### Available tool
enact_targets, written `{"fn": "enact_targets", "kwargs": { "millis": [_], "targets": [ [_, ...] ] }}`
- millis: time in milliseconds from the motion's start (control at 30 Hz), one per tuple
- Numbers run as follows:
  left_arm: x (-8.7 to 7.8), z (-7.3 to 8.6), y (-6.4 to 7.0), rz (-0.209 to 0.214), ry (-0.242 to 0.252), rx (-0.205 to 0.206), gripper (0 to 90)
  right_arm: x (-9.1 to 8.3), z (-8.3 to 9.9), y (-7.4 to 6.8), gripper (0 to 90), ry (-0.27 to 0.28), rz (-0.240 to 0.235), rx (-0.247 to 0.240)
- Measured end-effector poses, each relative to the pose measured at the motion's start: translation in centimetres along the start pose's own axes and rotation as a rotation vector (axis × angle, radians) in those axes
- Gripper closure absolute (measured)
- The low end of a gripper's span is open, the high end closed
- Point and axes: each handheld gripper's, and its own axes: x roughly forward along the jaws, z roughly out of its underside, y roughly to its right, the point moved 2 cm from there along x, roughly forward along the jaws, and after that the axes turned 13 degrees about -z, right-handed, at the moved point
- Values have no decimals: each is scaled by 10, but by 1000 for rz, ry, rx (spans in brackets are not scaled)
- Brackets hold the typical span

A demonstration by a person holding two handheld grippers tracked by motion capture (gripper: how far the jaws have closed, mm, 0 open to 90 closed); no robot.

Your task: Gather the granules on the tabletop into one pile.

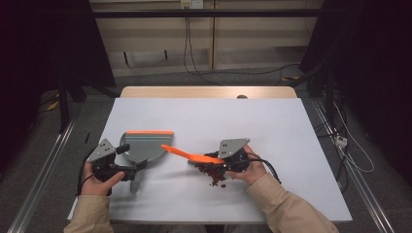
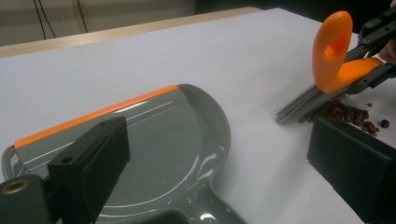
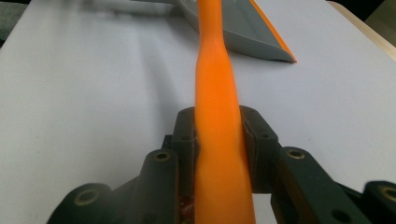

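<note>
- Clamped between the jaws of the right gripper (image 3: pixel 219 140), an orange brush handle (image 3: pixel 218 154) is seen running away toward the grey dustpan (image 3: pixel 243 28).
- Spread wide apart, the jaws of the left gripper (image 2: pixel 215 154) are seen over the dustpan (image 2: pixel 154 154), with nothing pinched between them.
- Grey bristles (image 2: pixel 303 105) are shown in the left gripper view resting against a heap of red beans (image 2: pixel 345 114); neither is shown by the right gripper view.
- From the high view, the beans (image 1: pixel 214 174) are placed just beside the right gripper (image 1: pixel 221 162), apart from the dustpan (image 1: pixel 145 145), with bare white table (image 1: pixel 272 126) between.
</note>
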Motion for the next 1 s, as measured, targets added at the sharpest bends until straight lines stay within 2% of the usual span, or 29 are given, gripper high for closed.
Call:
{"fn": "enact_targets", "kwargs": {
  "millis": [667, 733, 767, 900, 1000],
  "targets": [
    [0, -1, 2, 4, -1, 4, 57, -2, -1, -10, 711, 9, -30, -3],
    [0, -1, 2, 4, -1, 4, 57, -2, -1, -9, 711, 17, -32, 7],
    [0, -1, 2, 4, -1, 4, 57, -3, 0, -9, 712, 30, -48, 17],
    [1, 0, 2, 4, -3, 3, 57, -2, -2, -12, 713, 18, -27, 4],
    [1, 0, 2, 7, -3, 3, 57, -3, -1, -10, 713, 28, -12, 14]
  ]
}}
